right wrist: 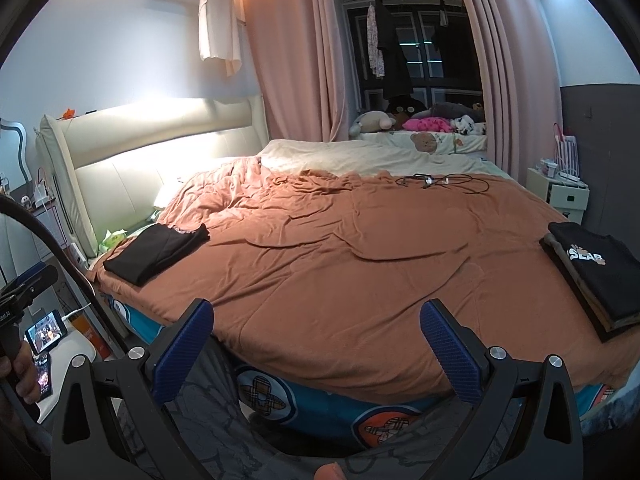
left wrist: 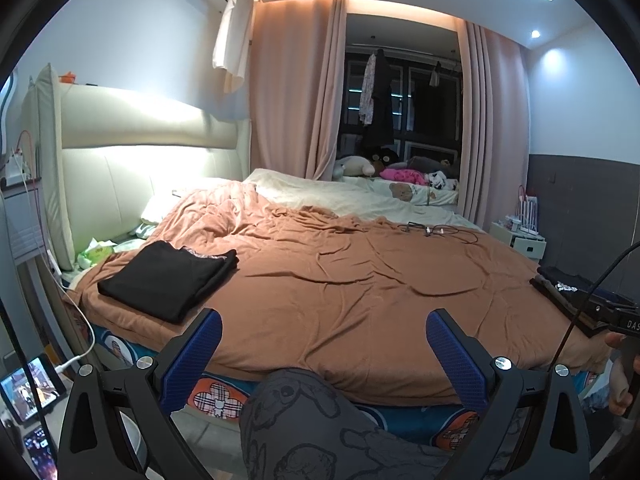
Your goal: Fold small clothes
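Clothes here are dark little garments, and both lots sit on the bed's rust-brown blanket (right wrist: 340, 264). One folded black garment (left wrist: 168, 278) lies flat at the blanket's headboard-side corner, a neat soft rectangle with a patterned edge peeping from under its top layer; I judge it the finished pile, parked out of the way so the blanket's middle remains free for working. At the blanket's opposite edge, well apart from that, a black printed shirt (right wrist: 596, 276) with white lettering rests squared-up on a flat board (right wrist: 576, 304). Whether the board is a folding aid I cannot tell, but the shirt seems to be waiting its turn or just done.

Left claw (left wrist: 324, 356) hangs short of the blanket's near edge, its blue textured pads spread wide, grasping nothing. Right claw (right wrist: 316, 348) does the same, splayed and empty, aimed over the blanket's bare centre. Both hover above the person's patterned grey trousers (left wrist: 312, 428), which suggests a pause between items rather than a grasp.

The blanket is fleecy and rumpled into low ridges; a thin tangle of black cable (right wrist: 440, 181) lies along its far edge, clear of either garment.
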Available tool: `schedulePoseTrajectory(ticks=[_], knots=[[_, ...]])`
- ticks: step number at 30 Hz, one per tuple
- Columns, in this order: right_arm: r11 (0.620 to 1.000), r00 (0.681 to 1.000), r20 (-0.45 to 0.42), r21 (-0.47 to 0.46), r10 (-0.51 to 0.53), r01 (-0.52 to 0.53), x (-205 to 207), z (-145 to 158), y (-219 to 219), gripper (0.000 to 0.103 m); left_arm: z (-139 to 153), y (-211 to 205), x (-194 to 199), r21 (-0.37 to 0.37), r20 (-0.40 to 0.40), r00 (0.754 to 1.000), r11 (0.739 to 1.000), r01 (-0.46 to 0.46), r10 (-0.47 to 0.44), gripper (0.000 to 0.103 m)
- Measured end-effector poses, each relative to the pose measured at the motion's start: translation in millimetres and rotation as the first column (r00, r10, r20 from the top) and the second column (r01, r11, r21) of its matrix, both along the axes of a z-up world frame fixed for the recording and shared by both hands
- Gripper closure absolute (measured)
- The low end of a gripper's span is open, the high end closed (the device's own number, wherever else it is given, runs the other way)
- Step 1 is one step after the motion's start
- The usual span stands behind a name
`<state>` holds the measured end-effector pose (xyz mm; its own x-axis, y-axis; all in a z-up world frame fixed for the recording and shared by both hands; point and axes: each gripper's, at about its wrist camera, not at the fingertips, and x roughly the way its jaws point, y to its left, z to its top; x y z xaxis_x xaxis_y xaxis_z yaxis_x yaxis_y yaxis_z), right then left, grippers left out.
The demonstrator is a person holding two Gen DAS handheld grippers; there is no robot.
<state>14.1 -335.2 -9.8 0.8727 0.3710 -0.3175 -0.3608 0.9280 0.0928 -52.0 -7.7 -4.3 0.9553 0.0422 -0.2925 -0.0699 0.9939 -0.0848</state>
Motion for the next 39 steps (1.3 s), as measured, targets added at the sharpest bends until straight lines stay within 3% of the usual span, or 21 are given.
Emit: schedulePoseTrajectory(ticks=[39], knots=[[1.000,1.000,-0.004,-0.013,-0.003,0.003,3,3,-11,0.000,-4,1,1,0.003,0.000,1.000,1.000,0.009,-0.009,0.000]])
